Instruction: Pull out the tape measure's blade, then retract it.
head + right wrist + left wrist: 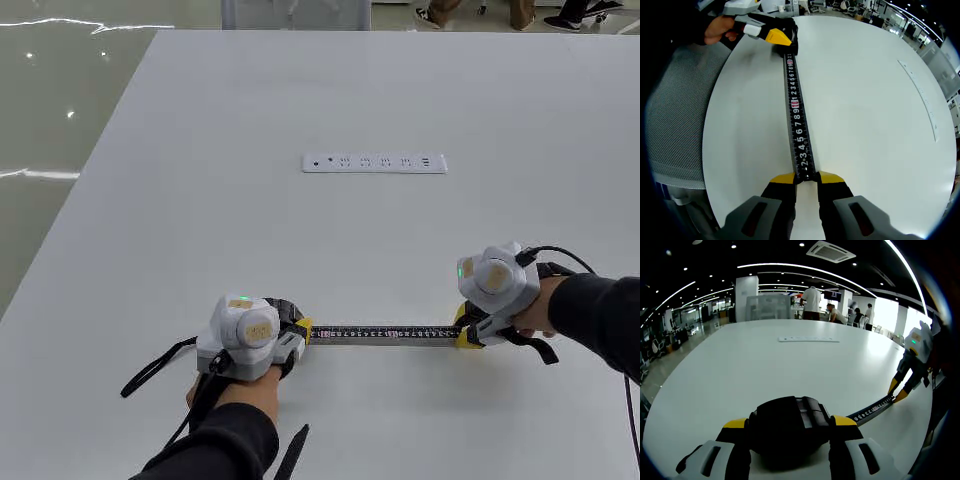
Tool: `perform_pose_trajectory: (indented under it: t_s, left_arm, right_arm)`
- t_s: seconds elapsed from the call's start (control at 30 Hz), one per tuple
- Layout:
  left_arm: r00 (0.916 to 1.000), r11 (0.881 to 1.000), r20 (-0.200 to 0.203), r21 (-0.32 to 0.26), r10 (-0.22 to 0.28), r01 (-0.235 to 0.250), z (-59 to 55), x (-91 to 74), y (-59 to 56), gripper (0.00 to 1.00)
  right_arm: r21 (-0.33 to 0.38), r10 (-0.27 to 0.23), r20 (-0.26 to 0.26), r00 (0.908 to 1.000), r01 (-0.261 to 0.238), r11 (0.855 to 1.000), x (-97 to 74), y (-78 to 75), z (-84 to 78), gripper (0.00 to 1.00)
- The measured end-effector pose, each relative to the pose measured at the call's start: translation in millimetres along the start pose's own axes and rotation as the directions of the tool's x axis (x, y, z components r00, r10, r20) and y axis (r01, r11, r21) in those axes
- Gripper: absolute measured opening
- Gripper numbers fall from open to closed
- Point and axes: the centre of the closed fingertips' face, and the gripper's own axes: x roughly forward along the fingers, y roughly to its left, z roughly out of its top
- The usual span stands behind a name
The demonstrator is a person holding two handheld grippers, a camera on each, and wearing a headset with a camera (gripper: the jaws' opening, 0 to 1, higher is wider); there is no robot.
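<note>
The black tape measure case [787,427] sits clamped between the yellow-tipped jaws of my left gripper [790,424], low on the white table; in the head view that case [293,322] lies at the left gripper [296,334]. Its numbered blade [385,334] runs flat along the table to the right. My right gripper [805,177] is shut on the blade's end, and the blade [796,105] stretches away from it toward the case [787,37]. In the head view the right gripper [466,337] rests on the table near the front right.
A white power strip [374,163] lies flat at the table's middle, beyond the grippers. A black strap [155,368] trails left of the left hand. The table's left edge [80,190] drops to a shiny floor. People stand far behind the table [812,300].
</note>
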Motion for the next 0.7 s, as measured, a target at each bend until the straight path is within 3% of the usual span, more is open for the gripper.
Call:
perform_pose_trajectory:
  t_s: [0.33,0.7]
  left_arm:
    - [0.9999,1.000,-0.011,-0.012,-0.013,0.012,-0.1,0.3,0.0,0.59]
    - [0.9997,1.000,-0.016,-0.017,-0.019,0.019,-0.1,0.3,-0.4,0.59]
  right_arm:
    - [-0.027,-0.011,0.019,0.9998,0.012,1.000,0.8,2.0,2.7,0.12]
    - [-0.008,-0.012,0.025,0.9996,0.013,1.000,2.6,0.3,8.3,0.12]
